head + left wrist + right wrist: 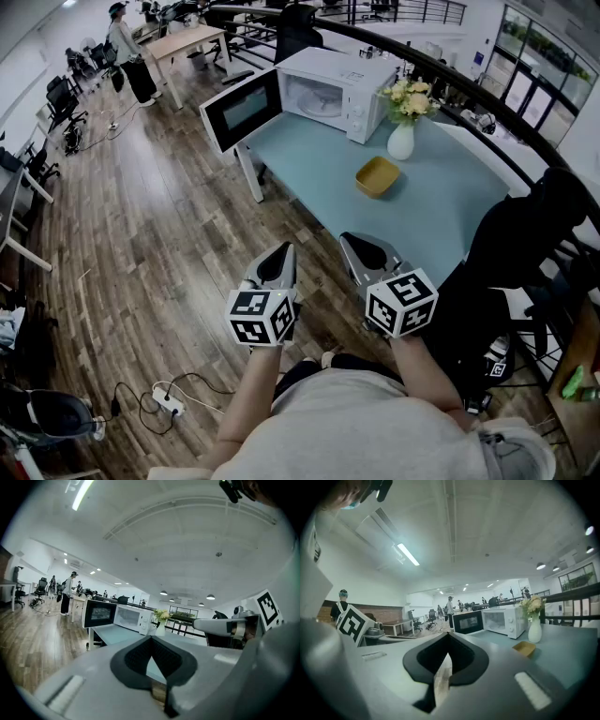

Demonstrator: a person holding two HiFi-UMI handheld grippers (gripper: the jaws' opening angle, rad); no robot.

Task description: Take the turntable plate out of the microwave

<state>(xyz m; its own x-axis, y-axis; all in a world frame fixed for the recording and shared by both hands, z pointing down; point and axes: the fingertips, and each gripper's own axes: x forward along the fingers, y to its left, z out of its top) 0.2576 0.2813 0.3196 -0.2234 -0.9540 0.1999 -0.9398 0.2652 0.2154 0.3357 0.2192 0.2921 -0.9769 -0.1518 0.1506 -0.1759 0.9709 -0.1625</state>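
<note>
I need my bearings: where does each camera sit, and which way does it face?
Head view: on the person's head, steeply down at the table; forearms, left gripper, right gripper show.
Left gripper view: along its jaws toward the microwave; right gripper at right.
Right gripper view: along its jaws toward the microwave; left gripper at left.
All share the microwave.

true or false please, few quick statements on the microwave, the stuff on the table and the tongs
1. The microwave has its door open. True.
2. The yellow bowl sits inside the microwave. False: it is out on the table.
3. The left tongs hold the turntable plate. False: they are shut on nothing, short of the table.
4. A vase of flowers stands by the microwave. True.
</note>
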